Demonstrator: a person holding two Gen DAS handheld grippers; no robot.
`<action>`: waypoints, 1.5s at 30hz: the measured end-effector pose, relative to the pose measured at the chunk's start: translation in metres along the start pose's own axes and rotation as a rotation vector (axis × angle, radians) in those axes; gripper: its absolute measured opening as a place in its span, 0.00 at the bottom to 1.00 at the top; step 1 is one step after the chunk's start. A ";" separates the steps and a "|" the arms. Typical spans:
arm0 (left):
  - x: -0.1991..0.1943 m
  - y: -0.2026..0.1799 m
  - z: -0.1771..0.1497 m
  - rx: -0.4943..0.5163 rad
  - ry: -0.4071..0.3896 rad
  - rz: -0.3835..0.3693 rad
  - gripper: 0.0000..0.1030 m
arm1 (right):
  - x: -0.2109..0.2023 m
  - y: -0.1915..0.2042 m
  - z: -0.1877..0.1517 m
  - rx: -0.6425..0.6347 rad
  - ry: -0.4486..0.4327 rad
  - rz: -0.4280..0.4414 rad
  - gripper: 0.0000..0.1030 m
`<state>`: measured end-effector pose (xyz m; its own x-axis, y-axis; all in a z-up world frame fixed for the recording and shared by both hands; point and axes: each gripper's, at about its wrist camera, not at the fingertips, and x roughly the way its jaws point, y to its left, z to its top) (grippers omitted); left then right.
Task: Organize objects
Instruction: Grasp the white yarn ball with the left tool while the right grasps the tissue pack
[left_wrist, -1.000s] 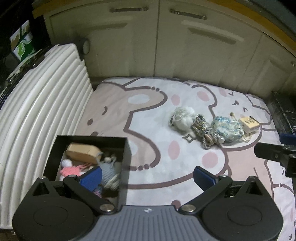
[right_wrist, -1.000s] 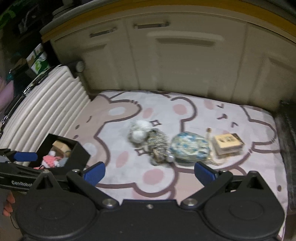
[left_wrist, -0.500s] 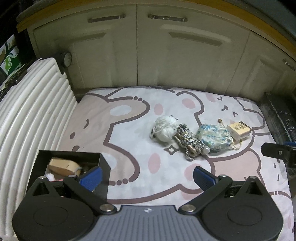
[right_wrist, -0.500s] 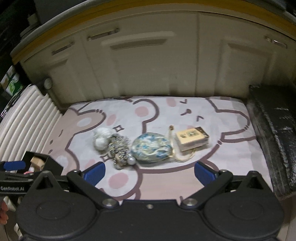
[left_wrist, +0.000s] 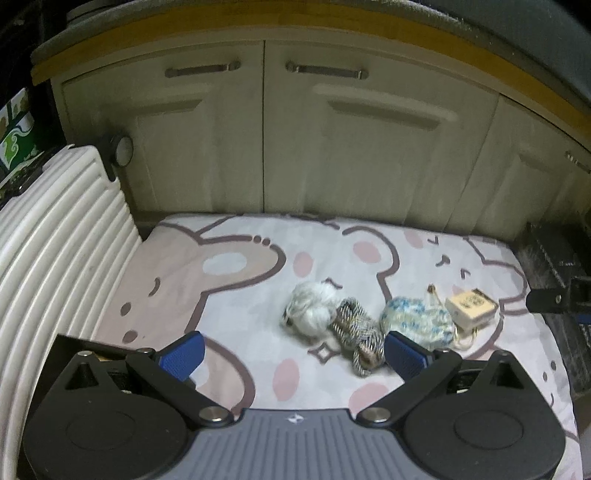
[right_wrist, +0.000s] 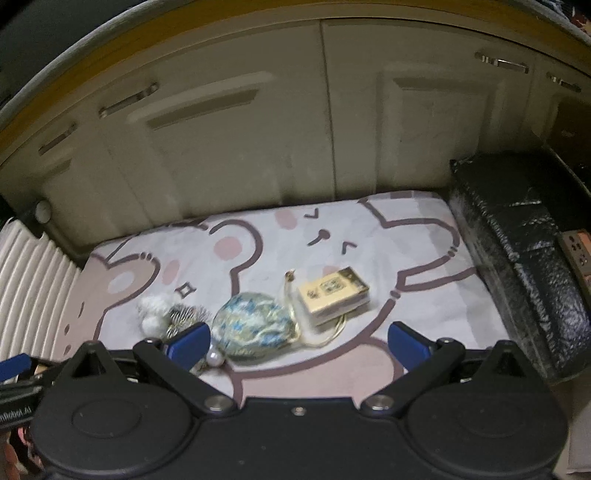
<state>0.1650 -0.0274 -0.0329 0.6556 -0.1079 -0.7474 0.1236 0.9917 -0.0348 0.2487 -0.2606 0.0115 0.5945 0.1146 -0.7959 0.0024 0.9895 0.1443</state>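
On the bear-print mat (left_wrist: 240, 295) lies a row of small items: a white fluffy pompom (left_wrist: 310, 310), a striped braided cord (left_wrist: 358, 332), a blue-patterned pouch (left_wrist: 417, 321) with a gold cord, and a small tan box (left_wrist: 471, 306). The right wrist view shows the same pouch (right_wrist: 255, 325), box (right_wrist: 332, 295), cord (right_wrist: 184, 317) and pompom (right_wrist: 153, 312). My left gripper (left_wrist: 293, 354) is open and empty, just short of the braided cord. My right gripper (right_wrist: 299, 343) is open and empty, close over the pouch. A black bin (left_wrist: 70, 343) sits at the lower left, mostly hidden behind the gripper.
Cream cabinet doors (left_wrist: 332, 147) close off the back of the mat. A white ribbed suitcase (left_wrist: 55, 251) lies along the left side. A black wrapped block (right_wrist: 517, 258) borders the mat on the right, with a power strip (right_wrist: 576, 251) on it.
Both grippers have swung right and pulled back. The black bin slid to the lower left, almost out of the left view. The pouch and box came nearer in the right view.
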 end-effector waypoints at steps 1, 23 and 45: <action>0.002 -0.002 0.002 0.004 -0.008 0.000 0.96 | 0.003 -0.001 0.004 0.011 0.000 0.001 1.00; 0.114 -0.011 0.039 0.070 0.046 -0.043 0.77 | 0.117 -0.043 0.012 -0.152 -0.042 -0.002 1.00; 0.165 0.004 0.023 0.007 0.142 -0.079 0.60 | 0.169 -0.020 -0.007 -0.336 0.039 -0.003 0.74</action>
<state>0.2906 -0.0423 -0.1411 0.5315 -0.1740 -0.8290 0.1758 0.9800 -0.0930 0.3431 -0.2608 -0.1299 0.5641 0.1081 -0.8186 -0.2648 0.9627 -0.0553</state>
